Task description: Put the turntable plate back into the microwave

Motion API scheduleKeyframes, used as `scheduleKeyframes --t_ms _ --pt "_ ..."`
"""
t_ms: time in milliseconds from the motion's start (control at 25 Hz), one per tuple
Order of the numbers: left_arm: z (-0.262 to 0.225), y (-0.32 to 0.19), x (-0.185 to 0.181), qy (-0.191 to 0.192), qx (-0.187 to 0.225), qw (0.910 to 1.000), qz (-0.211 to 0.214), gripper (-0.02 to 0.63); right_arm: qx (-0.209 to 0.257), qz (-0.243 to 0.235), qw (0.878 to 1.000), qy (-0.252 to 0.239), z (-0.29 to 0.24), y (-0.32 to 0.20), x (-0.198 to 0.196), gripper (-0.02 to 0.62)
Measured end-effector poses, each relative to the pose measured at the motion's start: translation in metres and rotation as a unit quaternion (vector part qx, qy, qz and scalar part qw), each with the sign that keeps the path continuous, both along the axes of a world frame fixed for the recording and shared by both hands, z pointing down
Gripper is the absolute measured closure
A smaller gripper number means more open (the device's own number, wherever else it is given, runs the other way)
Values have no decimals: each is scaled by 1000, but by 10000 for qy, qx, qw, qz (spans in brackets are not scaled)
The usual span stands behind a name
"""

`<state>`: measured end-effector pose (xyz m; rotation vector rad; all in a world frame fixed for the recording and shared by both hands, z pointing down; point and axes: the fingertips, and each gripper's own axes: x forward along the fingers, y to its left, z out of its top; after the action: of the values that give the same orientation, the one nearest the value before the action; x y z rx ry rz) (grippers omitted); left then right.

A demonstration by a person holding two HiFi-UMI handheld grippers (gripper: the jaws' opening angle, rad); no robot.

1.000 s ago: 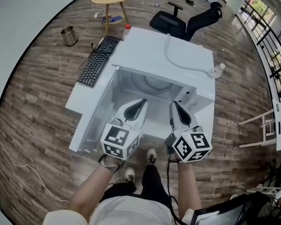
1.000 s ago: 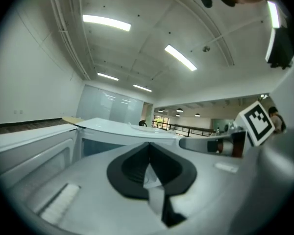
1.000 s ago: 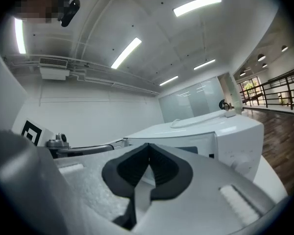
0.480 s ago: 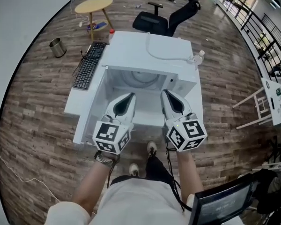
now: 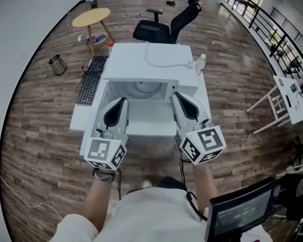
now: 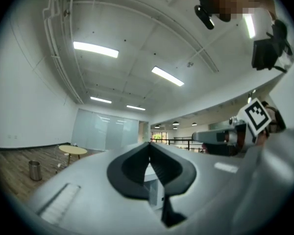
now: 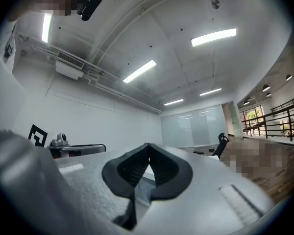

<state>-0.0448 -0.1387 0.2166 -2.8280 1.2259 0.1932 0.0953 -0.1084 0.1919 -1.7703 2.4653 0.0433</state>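
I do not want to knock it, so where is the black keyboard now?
In the head view, the black keyboard lies at the left, close beside the white microwave. The metal bin stands on the floor further left.

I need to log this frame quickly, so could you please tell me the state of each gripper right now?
Left gripper: closed, holding nothing.
Right gripper: closed, holding nothing.

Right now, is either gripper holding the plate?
No, the left gripper and the right gripper are both shut on nothing, and the plate lies inside the open microwave.
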Motion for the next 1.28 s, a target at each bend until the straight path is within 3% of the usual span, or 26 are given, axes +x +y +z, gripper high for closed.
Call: scheduleKeyframes --t_ms 240,440,720,1280 --pt "-16 3 4 -339 493 9980 -216 603 45 -195 9997 -169 -6 12 8 592" --pt "-30 21 19 -526 704 9959 -211 603 48 -39 9998 205 -11 25 30 593" --pt "-34 32 33 -494 664 9964 -202 603 208 62 9994 255 -32 34 50 592" --pt "-32 37 27 -501 439 9974 -261 603 -110 87 9999 74 -21 45 40 592"
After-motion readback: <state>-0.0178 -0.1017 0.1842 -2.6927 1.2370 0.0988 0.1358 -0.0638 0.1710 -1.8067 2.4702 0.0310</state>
